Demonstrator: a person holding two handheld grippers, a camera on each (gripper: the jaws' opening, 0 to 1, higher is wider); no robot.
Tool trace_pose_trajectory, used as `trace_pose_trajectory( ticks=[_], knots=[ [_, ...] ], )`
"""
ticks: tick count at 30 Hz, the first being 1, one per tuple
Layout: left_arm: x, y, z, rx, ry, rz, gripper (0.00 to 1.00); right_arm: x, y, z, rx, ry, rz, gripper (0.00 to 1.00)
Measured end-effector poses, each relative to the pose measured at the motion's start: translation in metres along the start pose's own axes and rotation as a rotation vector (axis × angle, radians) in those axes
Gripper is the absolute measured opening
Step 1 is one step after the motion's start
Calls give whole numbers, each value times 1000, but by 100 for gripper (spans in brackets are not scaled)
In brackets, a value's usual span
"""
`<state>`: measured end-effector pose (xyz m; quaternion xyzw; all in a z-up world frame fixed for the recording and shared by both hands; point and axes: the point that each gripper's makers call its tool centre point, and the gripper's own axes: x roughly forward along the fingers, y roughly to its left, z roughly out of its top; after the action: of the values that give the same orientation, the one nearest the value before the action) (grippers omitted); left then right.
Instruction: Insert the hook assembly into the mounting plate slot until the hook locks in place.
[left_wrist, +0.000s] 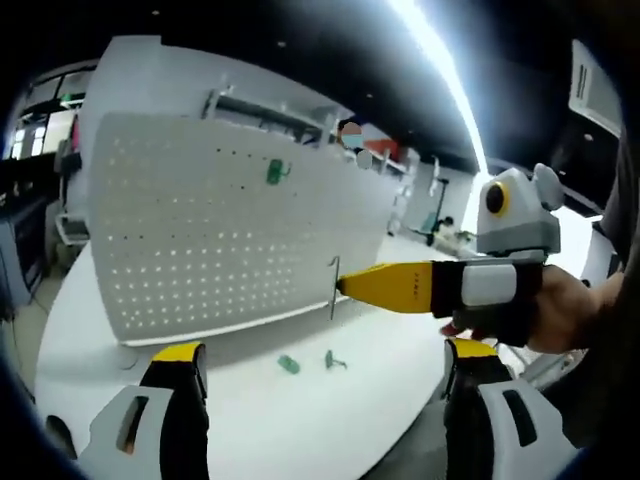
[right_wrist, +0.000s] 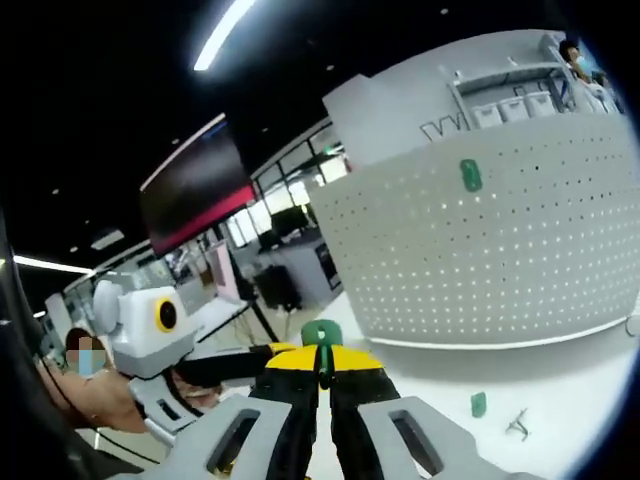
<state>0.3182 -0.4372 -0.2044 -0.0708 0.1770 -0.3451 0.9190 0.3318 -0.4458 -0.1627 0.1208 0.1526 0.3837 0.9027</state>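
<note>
Okay, starting closest. Got the right gripper (right_wrist: 322, 368) clenched on the hook (right_wrist: 322, 333), with the green head poking up between the yellow jaws. From the left gripper view, looks like a thin wire leg hanging off the tip. Hook up in the air over the table (left_wrist: 230, 420), near the plate (left_wrist: 220, 240) but not touching it. Left gripper (left_wrist: 325, 350) just released, jaws wide apart with nothing between them, with a hand (right_wrist: 90, 400) on it in the right gripper view.

Guessing at the feel: probably very light, with stiff wire and a hard plastic head. Should not bend or crush, but could easily swivel or slip in the pads when pushed against the plate. Best to pinch it flat across the green head, as now, and leave the wire end and the back free for the slot.

Further out on the table, a loose green clip (left_wrist: 289, 365) and a spare wire (left_wrist: 335, 360), just beside each other. Then the plate standing upright, with another green piece (left_wrist: 277, 172) up high on it.

Hard to read:
- Can't see the locking end of the hook, since the jaws cover it.
- Can't tell slots from plain holes on the plate, just rows of dots.
- No idea if the piece on the plate is locked in.
- Plate cut off at the edge in the right gripper view.
</note>
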Motion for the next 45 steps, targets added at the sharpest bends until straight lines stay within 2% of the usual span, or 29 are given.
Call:
trace_pose_trajectory(
  ticks=[6,10,17,18,27,36,40,45],
  knots=[
    [2,-1,-2,14,13,-4,100,5,-13,11,-47,-19,-40,0],
    [1,2,-2,7,17,2,100,10,-31,24,-56,-40,-79,0],
    [-1,7,-5,-3,26,15,100,17,-70,60,-132,-91,-176,0],
    [-1,8,-5,-3,27,17,100,19,-80,69,-145,-103,-199,0],
    [-2,16,-8,-16,37,32,100,26,-126,106,-157,-150,-296,0],
    [-1,22,-13,-20,49,41,100,31,-160,130,-181,-180,-370,0],
    [0,23,-13,-11,54,39,100,33,-175,140,-227,-193,-413,0],
    [0,24,-14,-5,57,41,100,35,-195,150,-214,-207,-446,0]
  ],
)
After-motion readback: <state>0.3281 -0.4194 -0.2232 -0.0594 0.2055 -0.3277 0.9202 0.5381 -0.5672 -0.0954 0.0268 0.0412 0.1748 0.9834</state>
